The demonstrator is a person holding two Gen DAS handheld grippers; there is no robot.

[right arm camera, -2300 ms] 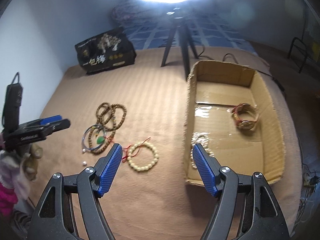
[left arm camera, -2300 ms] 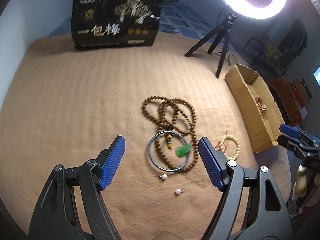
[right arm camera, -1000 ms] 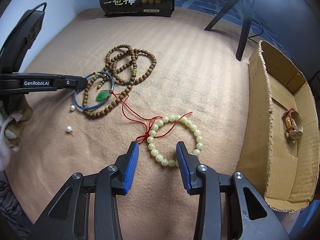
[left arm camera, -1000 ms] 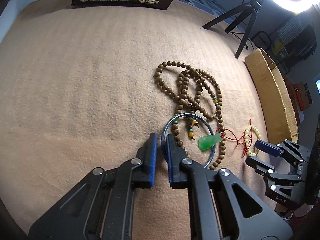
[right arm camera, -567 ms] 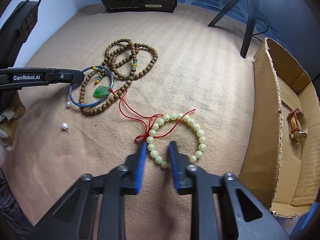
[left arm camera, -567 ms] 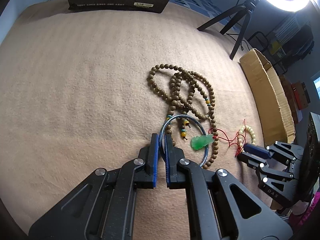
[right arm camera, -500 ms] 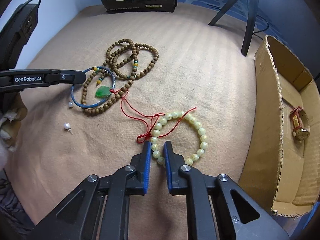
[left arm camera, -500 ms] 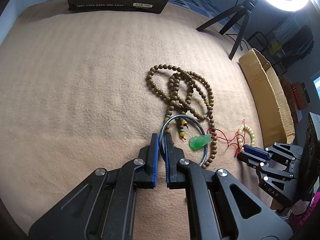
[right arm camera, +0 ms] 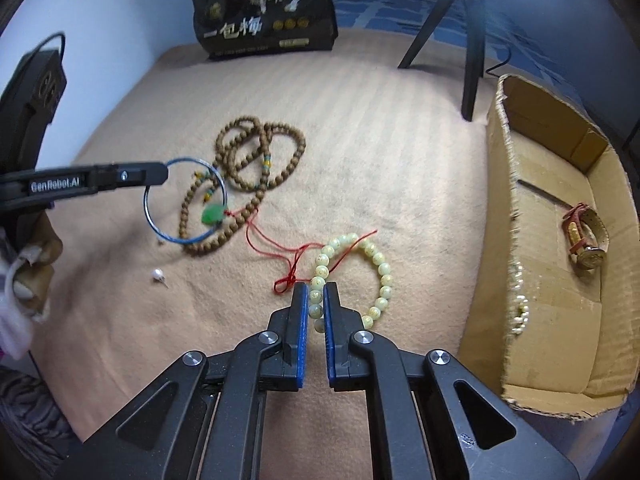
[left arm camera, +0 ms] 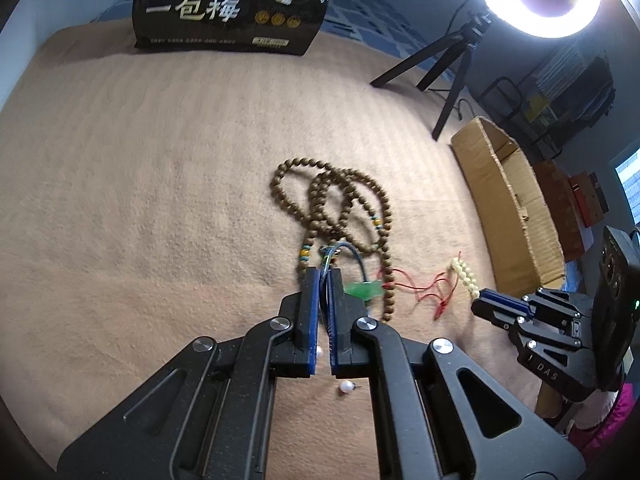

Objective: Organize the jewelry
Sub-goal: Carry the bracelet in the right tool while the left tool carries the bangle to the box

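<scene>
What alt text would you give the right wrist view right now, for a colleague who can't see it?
The right claw is shut on a pale green bead bracelet lying on a tan blanket, with a red cord trailing from it. To its left the left claw holds a thin blue bangle over a wooden bead necklace; an open cardboard box with a watch sits to the right.

Thin blue metal bangle (right arm camera: pixel 185 200) is tipped up off the tan blanket, overlapping a long looped strand of brown wooden beads (right arm camera: pixel 256 160) with a green jade pendant (right arm camera: pixel 212 213). Pale yellow-green bead bracelet (right arm camera: pixel 352 276) with red cord sits beside it.
</scene>
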